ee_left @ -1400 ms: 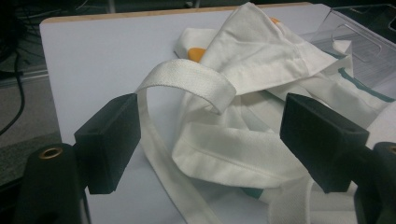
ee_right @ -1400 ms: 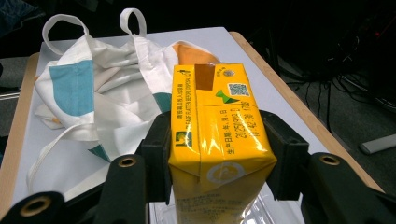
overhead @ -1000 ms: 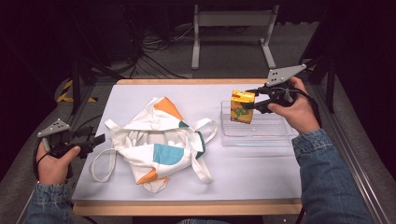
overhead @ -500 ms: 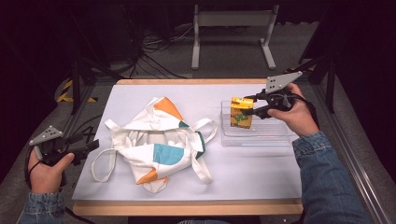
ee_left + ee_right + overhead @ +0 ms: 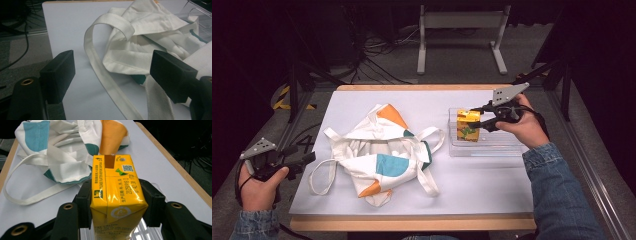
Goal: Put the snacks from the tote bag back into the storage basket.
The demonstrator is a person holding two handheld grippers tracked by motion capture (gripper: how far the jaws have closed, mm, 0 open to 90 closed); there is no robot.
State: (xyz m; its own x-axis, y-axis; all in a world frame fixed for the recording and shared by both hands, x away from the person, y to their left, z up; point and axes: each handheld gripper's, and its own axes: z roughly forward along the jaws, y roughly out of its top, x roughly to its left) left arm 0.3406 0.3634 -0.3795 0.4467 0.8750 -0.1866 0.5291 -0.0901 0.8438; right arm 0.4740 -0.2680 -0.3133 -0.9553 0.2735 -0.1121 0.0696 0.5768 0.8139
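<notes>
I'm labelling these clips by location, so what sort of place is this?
Probably a lab or recording studio, not a home: a bare white table ringed by dark curtains, loose cables across the grey floor behind it, and a person working with a hand-held gripper in each hand.

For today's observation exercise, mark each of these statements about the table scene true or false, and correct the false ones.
1. The right gripper is shut on the yellow carton. True.
2. The left gripper holds a strap of the cloth bag. False: its jaws stand open, with nothing between them but the strap lying on the table.
3. The carton is upright at the clear tray. True.
4. The cloth bag lies inside the clear tray. False: it lies crumpled on the white table top, to the left of the tray.
5. The bag is plain white. False: it has orange and teal patches.
</notes>
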